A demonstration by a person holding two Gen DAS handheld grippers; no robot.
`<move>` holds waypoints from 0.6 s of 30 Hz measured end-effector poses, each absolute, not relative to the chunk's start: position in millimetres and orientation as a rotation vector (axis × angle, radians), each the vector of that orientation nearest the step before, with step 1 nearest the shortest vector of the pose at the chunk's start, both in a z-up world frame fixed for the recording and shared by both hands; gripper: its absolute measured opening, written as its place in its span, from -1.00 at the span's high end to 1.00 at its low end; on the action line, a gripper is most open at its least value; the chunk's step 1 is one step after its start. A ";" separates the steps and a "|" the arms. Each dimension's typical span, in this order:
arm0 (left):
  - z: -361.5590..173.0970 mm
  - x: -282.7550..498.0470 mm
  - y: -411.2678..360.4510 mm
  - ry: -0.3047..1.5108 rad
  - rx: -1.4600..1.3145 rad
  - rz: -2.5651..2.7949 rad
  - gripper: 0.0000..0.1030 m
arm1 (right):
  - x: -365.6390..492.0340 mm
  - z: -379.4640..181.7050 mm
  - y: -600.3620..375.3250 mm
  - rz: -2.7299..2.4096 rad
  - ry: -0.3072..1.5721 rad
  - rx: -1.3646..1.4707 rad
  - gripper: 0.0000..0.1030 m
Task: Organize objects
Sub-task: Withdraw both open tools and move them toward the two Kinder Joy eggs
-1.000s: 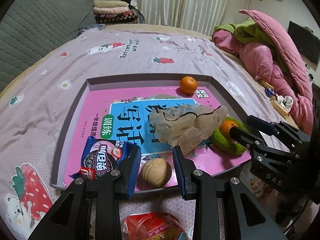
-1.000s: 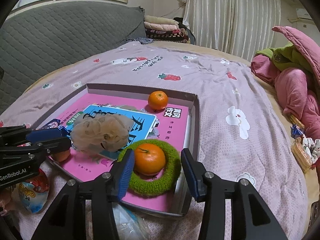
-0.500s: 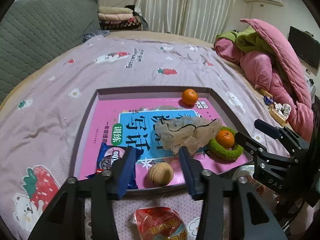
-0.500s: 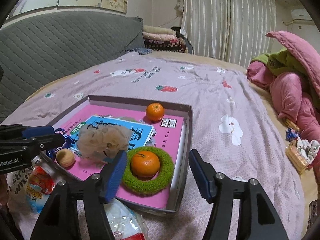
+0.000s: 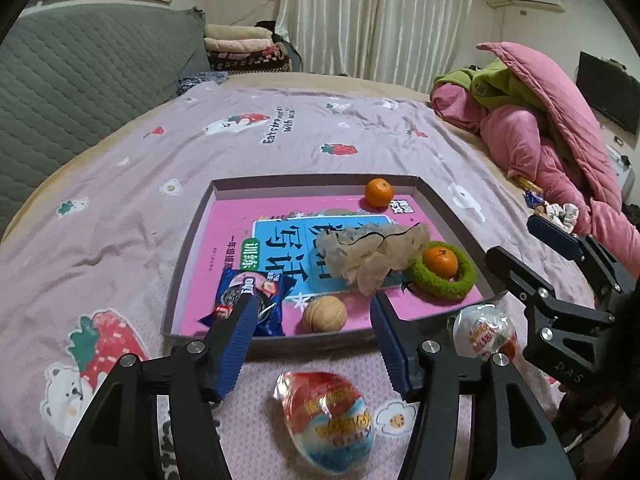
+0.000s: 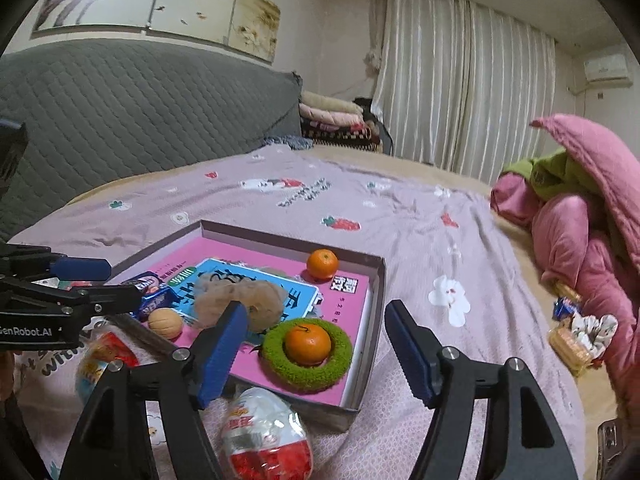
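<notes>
While both pairs of fingers (image 5: 312, 344) (image 6: 316, 350) gape empty, a wrapped egg (image 5: 326, 420) lies just below the left pair.

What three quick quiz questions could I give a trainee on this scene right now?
1. True or false: the left gripper is shut on the walnut.
2. What sits inside the green ring? A) a walnut B) an orange C) a snack packet
3. How many wrapped toy eggs lie on the bedspread outside the box?

Key:
1. False. Its jaws stand open and empty, short of the walnut.
2. B, an orange. A second orange lies loose by the far wall of the box.
3. Two: one egg before the left gripper, another egg before the right gripper, which is also open.
</notes>
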State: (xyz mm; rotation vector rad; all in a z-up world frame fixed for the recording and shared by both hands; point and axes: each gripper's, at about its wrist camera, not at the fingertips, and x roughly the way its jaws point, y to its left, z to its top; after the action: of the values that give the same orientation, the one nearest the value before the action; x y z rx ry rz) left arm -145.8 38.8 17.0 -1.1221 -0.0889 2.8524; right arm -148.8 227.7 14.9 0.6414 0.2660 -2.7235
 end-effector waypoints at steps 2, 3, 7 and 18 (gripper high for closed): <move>17.8 -141.5 38.8 -0.090 -1.118 2.856 -0.20 | -141.0 16.5 226.4 -2.719 0.271 0.621 -0.39; 18.2 -138.3 38.9 -0.086 -1.116 2.861 -0.20 | -137.5 17.4 226.4 -2.714 0.268 0.612 -0.39; 17.3 -128.9 40.8 -0.071 -1.117 2.870 -0.24 | -124.7 19.8 224.1 -2.704 0.277 0.579 -0.42; 10.8 -110.1 48.5 -0.037 -1.135 2.854 -0.25 | -101.6 10.0 220.3 -2.661 0.317 0.602 -0.51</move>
State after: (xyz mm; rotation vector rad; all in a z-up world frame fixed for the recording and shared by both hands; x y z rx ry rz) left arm -110.1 48.5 10.8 -1.1350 -0.0371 2.8545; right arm -101.6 220.3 10.0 0.6022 0.3167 -2.6614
